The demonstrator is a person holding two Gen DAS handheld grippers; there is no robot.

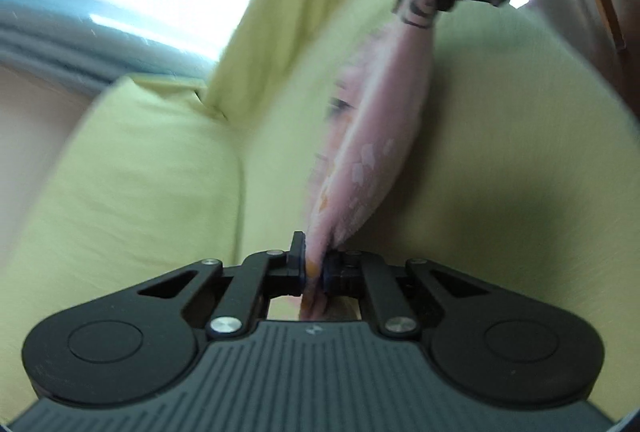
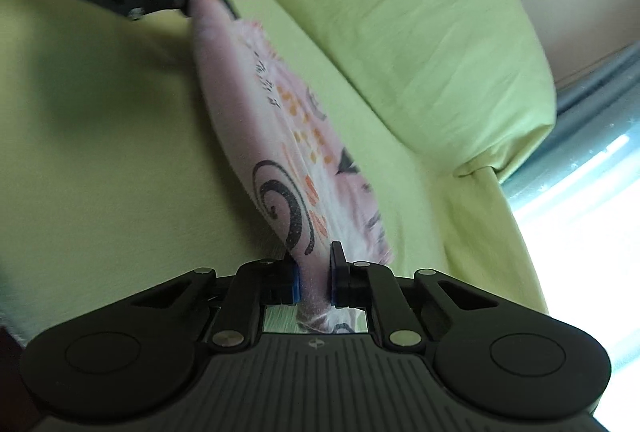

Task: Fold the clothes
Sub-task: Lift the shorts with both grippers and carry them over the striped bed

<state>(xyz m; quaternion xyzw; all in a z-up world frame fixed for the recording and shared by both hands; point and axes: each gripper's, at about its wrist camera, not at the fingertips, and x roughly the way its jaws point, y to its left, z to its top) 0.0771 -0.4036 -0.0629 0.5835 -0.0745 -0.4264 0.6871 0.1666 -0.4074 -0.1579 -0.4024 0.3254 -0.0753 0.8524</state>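
**Pink cloth held taut between two grippers above the sofa**

The left gripper (image 1: 314,268) pinches one end of the pink cloth (image 1: 372,136), and the right gripper (image 2: 314,282) pinches the other end. The cloth hangs in the air between them, bunched into a narrow band over the green sofa (image 1: 140,172), apparently not touching the seat.

To do this step well, the judgement is that both pinches should stay firm while the hands move apart just enough to draw the cloth flat, not twisted. It looks gathered lengthwise, so a slight shake or a lowering onto the seat would help it spread before any fold. The hands should stay level, so one edge does not sag and drag on the cushion.

The left wrist view shows the right gripper from afar, at the upper right, with the cloth's plainer, paler side and faint white patches; motion blur hides the detail. The right wrist view shows the printed side clearly: dark spirals and orange dots. It also shows the back cushion (image 2: 400,32) and a bright window at the right edge.
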